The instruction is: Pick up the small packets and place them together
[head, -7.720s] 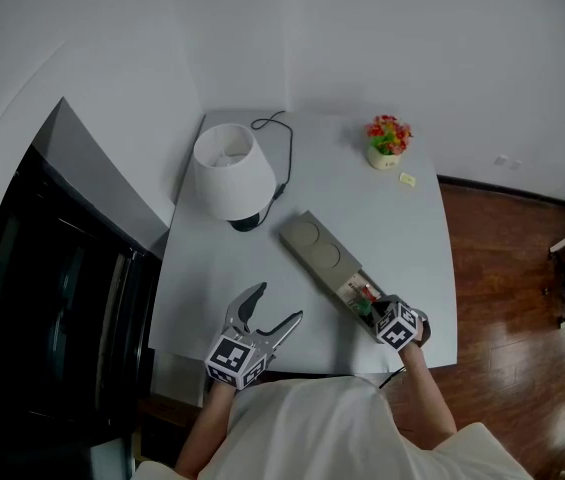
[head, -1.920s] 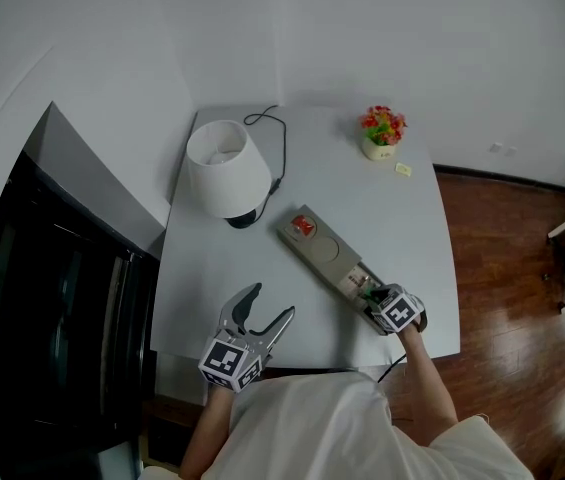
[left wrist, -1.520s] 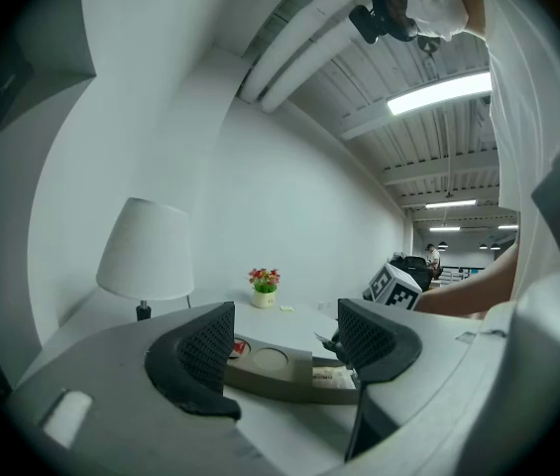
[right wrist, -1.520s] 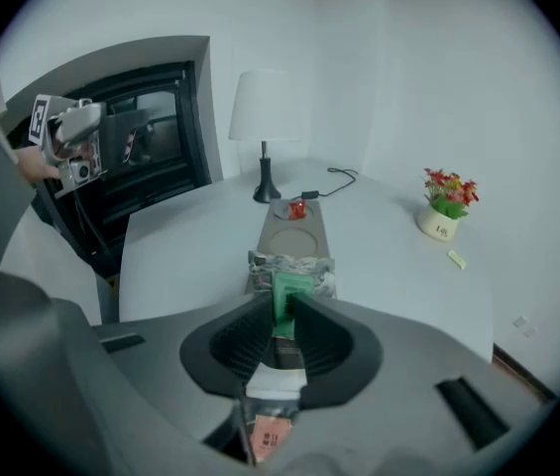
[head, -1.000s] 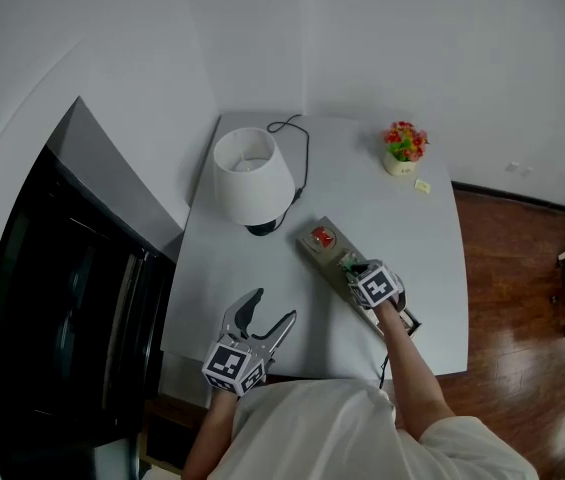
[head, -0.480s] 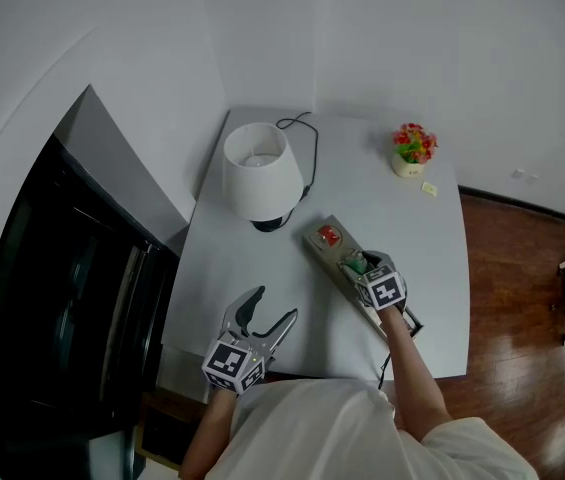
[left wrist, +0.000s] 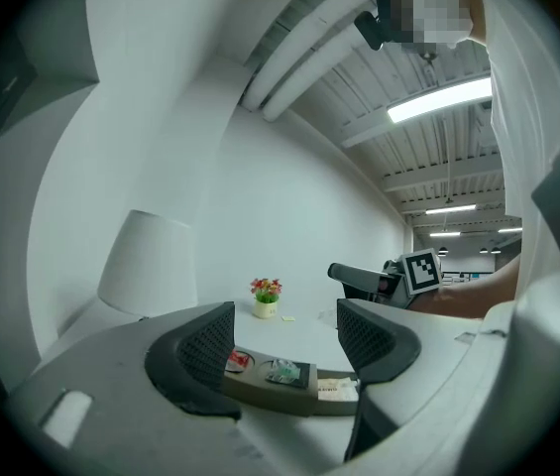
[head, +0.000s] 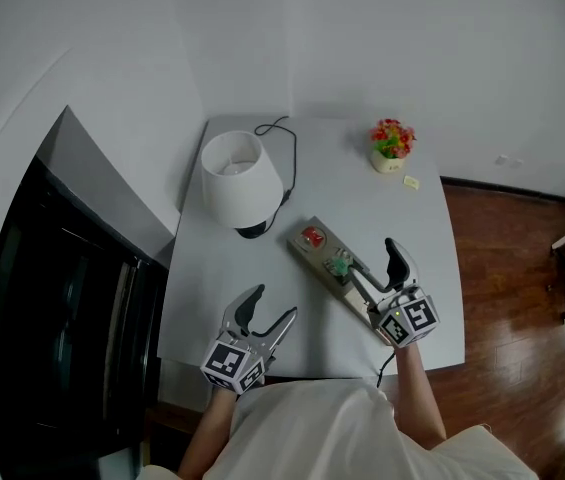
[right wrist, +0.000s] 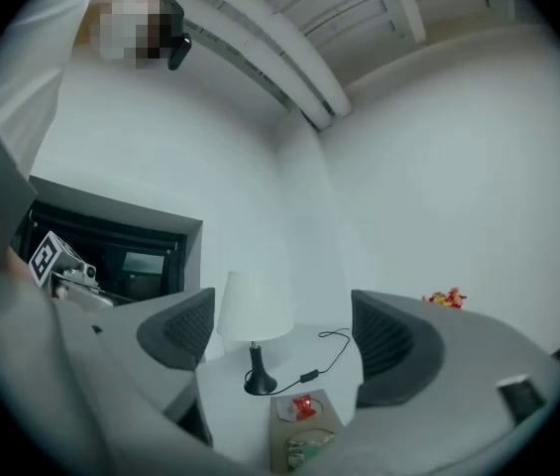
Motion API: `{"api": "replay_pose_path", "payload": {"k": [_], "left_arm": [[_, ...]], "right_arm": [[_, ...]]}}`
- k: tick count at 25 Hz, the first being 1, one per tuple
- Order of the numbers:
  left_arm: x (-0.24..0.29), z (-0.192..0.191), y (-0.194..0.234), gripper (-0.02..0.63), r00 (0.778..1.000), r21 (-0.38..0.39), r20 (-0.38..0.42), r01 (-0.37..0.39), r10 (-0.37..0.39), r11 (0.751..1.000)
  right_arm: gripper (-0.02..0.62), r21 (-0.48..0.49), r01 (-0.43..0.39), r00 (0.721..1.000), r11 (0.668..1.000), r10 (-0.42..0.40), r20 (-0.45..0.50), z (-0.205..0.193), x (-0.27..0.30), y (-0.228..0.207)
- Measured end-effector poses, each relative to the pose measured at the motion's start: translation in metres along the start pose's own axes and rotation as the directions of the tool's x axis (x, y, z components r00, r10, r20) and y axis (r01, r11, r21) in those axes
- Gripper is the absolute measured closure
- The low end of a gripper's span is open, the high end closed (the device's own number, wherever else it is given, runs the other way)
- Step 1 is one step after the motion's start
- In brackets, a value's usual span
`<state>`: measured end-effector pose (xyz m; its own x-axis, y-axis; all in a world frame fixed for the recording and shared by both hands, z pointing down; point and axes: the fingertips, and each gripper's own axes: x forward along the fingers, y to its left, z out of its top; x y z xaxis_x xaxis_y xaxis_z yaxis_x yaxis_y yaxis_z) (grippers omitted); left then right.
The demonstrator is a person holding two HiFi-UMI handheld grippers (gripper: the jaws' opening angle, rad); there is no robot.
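A long grey tray (head: 311, 255) lies slantwise on the white table. A red packet (head: 312, 236) sits on its far round recess, and a green packet (head: 339, 264) lies just beside it on the nearer one. My right gripper (head: 377, 266) hovers above the tray's near end; its jaws have just been opening and nothing is between them. In the left gripper view the red packet (left wrist: 237, 361), the green packet (left wrist: 282, 370) and a pale packet (left wrist: 336, 389) show along the tray. My left gripper (head: 270, 310) stays open and empty by the table's front edge.
A white lamp (head: 234, 178) with a black cord (head: 288, 158) stands at the back left. A small flower pot (head: 389, 148) and a yellowish scrap (head: 410, 181) are at the back right. A dark cabinet (head: 52, 298) borders the left, wood floor (head: 522, 288) the right.
The right gripper has let go of the green packet on the tray beside the red one, opened wide, and lifted back toward the tray's near end. The left gripper has stayed put.
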<state>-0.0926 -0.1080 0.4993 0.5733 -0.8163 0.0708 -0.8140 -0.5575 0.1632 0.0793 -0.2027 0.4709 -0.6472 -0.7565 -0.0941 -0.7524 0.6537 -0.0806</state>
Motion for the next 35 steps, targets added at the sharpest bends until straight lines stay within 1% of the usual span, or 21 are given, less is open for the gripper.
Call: {"api": "replay_pose_path", "payload": {"k": [1,5,7,9,10,12,15,21,25,28,35], "left_arm": [[0.002,0.003,-0.003,0.291,1.000,0.003,0.007,0.012,-0.012,1.000],[0.009,0.014,-0.011,0.293,0.998,0.024,0.039,0.049,-0.050,0.998],[0.014,0.018,-0.015,0.291,0.997,0.031,0.052,0.059,-0.060,0.998],[0.018,0.020,-0.019,0.288,0.996,0.036,0.059,0.069,-0.071,0.997],[0.019,0.019,-0.022,0.287,0.995,0.037,0.060,0.075,-0.077,0.996],[0.022,0.018,-0.027,0.285,0.994,0.040,0.057,0.089,-0.091,0.995],[0.024,0.017,-0.032,0.285,0.993,0.042,0.055,0.100,-0.102,0.994],[0.023,0.014,-0.031,0.285,0.995,0.034,0.053,0.086,-0.088,0.996],[0.021,0.012,-0.025,0.285,0.996,0.028,0.056,0.067,-0.069,0.997],[0.019,0.011,-0.019,0.285,0.997,0.024,0.055,0.054,-0.056,0.998],[0.014,0.013,-0.011,0.285,0.997,0.025,0.059,0.051,-0.052,0.998]], "right_arm": [[0.153,-0.005,0.013,1.000,1.000,-0.013,0.001,0.002,-0.009,0.001],[0.153,-0.071,0.053,0.998,0.996,-0.055,-0.023,0.001,-0.038,0.007],[0.155,-0.108,0.048,0.997,0.993,-0.054,-0.052,-0.004,-0.049,0.013],[0.159,-0.123,0.037,0.995,0.992,-0.048,-0.085,-0.013,-0.057,0.019],[0.192,-0.123,0.038,0.994,0.992,-0.049,-0.095,-0.017,-0.060,0.022],[0.225,-0.120,0.045,0.993,0.992,-0.058,-0.107,-0.020,-0.065,0.026],[0.224,-0.132,0.051,0.992,0.990,-0.066,-0.112,-0.021,-0.069,0.031],[0.230,-0.123,0.059,0.991,0.991,-0.074,-0.114,-0.017,-0.074,0.040],[0.230,-0.148,0.051,0.990,0.988,-0.070,-0.123,-0.011,-0.075,0.048],[0.230,-0.165,0.048,0.989,0.985,-0.070,-0.132,-0.015,-0.077,0.047],[0.230,-0.169,0.046,0.988,0.984,-0.070,-0.137,-0.012,-0.074,0.055]]}}
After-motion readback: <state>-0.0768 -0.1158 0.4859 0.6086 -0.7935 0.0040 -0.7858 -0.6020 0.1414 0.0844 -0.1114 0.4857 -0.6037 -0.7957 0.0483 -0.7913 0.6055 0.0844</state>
